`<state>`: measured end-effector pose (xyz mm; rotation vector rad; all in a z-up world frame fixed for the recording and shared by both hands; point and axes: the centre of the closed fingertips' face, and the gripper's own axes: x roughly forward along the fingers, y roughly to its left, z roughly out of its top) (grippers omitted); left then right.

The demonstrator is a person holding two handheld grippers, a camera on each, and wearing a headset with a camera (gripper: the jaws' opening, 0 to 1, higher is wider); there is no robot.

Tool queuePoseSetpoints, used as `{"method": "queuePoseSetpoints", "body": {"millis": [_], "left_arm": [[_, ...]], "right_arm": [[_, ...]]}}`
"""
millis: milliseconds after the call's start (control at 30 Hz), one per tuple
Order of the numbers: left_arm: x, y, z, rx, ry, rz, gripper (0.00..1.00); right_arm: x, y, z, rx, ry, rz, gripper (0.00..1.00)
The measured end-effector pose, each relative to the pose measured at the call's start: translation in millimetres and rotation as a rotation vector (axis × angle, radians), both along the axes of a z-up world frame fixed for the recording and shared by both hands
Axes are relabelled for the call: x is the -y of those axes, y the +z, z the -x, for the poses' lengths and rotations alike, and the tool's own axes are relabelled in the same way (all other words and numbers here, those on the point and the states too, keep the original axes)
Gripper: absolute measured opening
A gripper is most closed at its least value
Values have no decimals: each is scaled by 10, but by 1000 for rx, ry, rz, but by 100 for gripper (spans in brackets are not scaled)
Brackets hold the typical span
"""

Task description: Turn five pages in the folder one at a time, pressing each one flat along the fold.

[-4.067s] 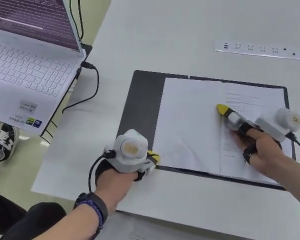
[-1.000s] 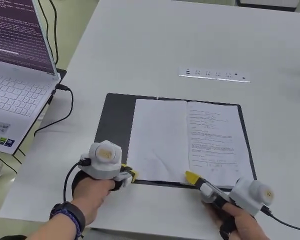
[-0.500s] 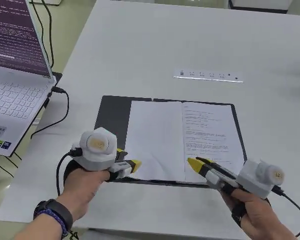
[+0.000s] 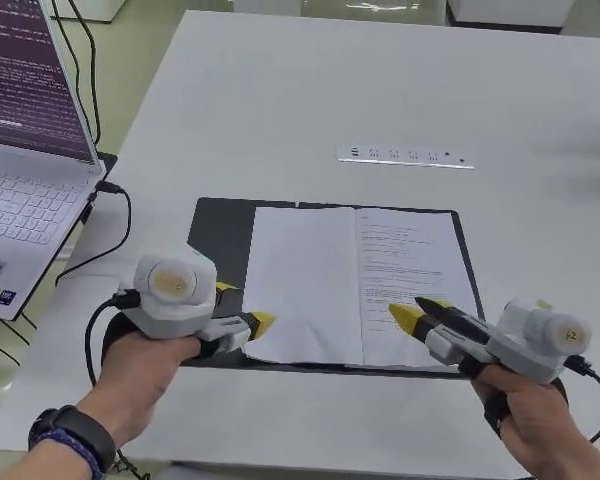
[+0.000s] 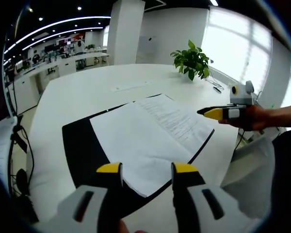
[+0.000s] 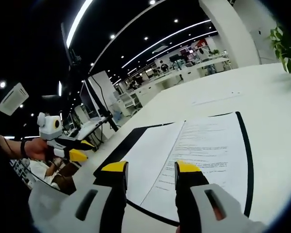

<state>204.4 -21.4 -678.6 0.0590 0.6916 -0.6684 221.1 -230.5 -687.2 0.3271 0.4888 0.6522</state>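
1. The right gripper [image 4: 420,311] hovers over the lower part of the printed page [image 4: 410,255]. Its jaws are parted and hold nothing, and the right gripper view shows the gap plainly.
2. The left gripper [image 4: 246,306] is likewise spread and empty, at the near left corner of the blank page [image 4: 305,270]. I cannot tell whether a tip touches the paper.
3. The folder [image 4: 220,240] lies open on the white table [image 4: 280,100], near its front edge (a laptop [image 4: 20,150] and a power strip [image 4: 405,156] sit well apart from it).
4. By my judgement a fresh turn is about to start. The right jaws must catch one sheet only at its free edge, carry it leftward, then press it down along the fold [image 4: 358,280].
5. The printed page lies flat; the blank one is slightly rumpled near its lower corner — worth smoothing.
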Motion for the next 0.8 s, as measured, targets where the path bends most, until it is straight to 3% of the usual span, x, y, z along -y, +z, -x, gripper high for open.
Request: {"method": "queuePoseSetpoints", "body": {"millis": [333,533,633,700,800], "left_arm": [[-89,143,57,57,7,-18,47],[-125,143,210,65,23,-21,52],[-161,118,268,66,30,-44,54],[-181,90,300,61,38,-43,56],[-178,76,352,58,42,-44,58]], "right_arm": [[182,34,176,18,-15,56,42],[186,-26,347,23,27,126,48],[187,-43,416,16,37,129,56],[208,-85,466,14,55,165,56],[223,-116,514,6,64,173,56]]}}
